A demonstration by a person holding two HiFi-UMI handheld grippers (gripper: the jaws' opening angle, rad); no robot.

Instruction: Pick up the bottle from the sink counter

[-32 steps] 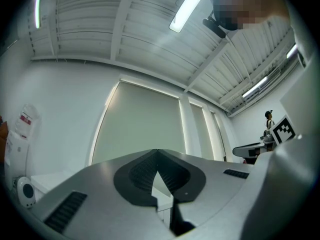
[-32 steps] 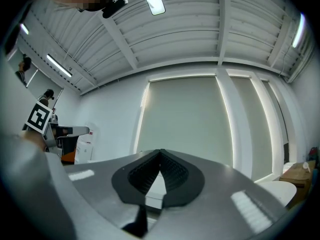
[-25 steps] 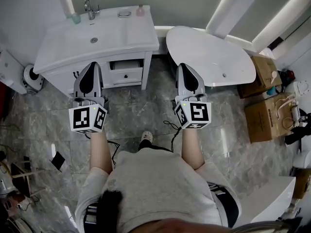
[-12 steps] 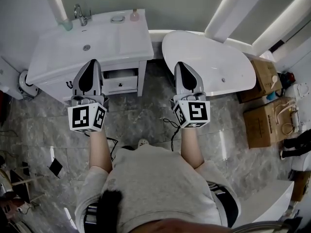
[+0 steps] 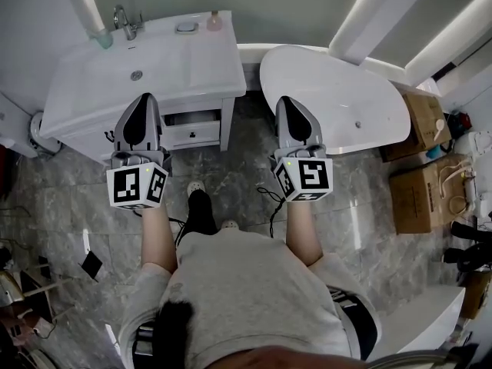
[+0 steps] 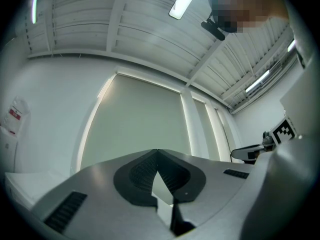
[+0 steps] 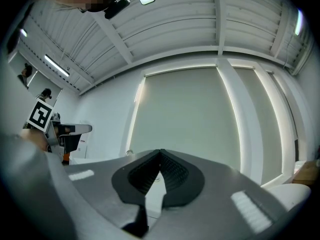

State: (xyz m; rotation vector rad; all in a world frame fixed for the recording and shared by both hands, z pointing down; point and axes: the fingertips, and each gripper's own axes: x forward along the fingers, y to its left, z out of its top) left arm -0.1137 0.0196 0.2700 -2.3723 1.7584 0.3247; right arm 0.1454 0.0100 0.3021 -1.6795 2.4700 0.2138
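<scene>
A small pink bottle (image 5: 214,21) stands at the back right corner of the white sink counter (image 5: 192,68), next to a soap dish (image 5: 187,28). My left gripper (image 5: 141,100) hovers over the counter's front edge, shut with nothing in it, well short of the bottle. My right gripper (image 5: 287,101) is held level with it, over the floor by the bathtub's near rim, also shut and empty. In the left gripper view the jaws (image 6: 157,152) meet at the tip and point up at a wall and ceiling. The right gripper view shows its jaws (image 7: 160,152) closed the same way.
A faucet (image 5: 123,20) and a teal cup (image 5: 104,41) stand at the counter's back left. A white bathtub (image 5: 338,98) lies to the right of the counter. Cardboard boxes (image 5: 419,191) stand on the marble floor at the right. A drawer front (image 5: 188,134) faces me under the counter.
The sink counter has shifted left and up in the head view. A leg with a white shoe has stepped forward between the two arms. Both grippers stay shut.
</scene>
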